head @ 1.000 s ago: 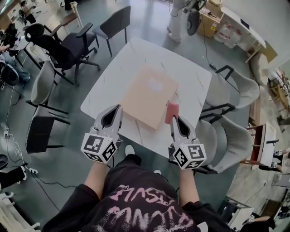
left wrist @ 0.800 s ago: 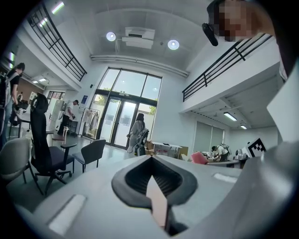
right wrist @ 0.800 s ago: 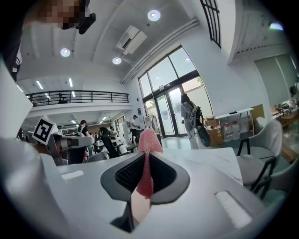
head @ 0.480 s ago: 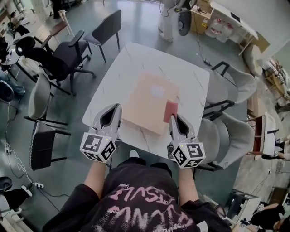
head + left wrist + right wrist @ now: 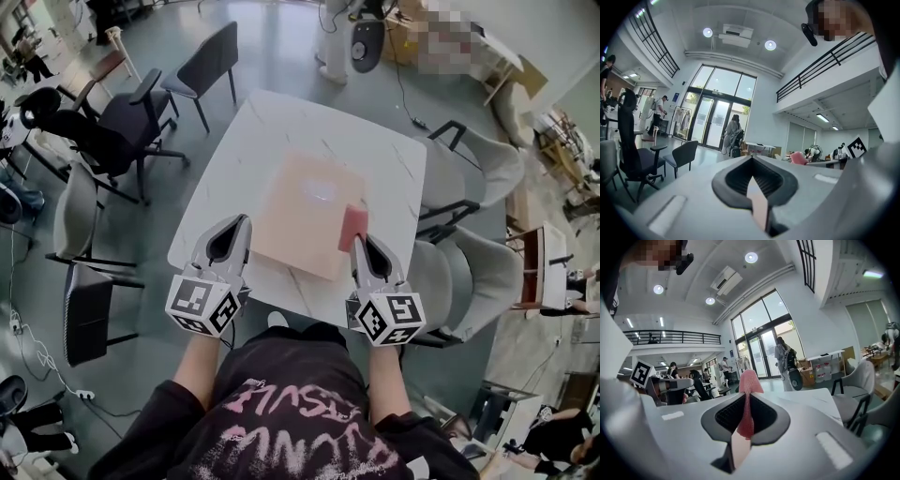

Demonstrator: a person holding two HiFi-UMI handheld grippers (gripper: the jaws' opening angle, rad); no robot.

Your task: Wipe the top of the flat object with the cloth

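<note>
My right gripper [image 5: 362, 246] is clamped on the pink cloth [image 5: 353, 225] at the right edge of the tan flat board [image 5: 305, 206] mid-frame, my left gripper [image 5: 236, 228] is closed on nothing, and I judge the wiping barely begun.

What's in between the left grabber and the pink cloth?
The near part of the flat tan board lies between the left gripper and the pink cloth, which the right gripper pinches. The head view shows it.

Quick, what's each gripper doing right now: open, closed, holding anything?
Left gripper: closed, empty.
Right gripper: closed on the cloth.
</note>
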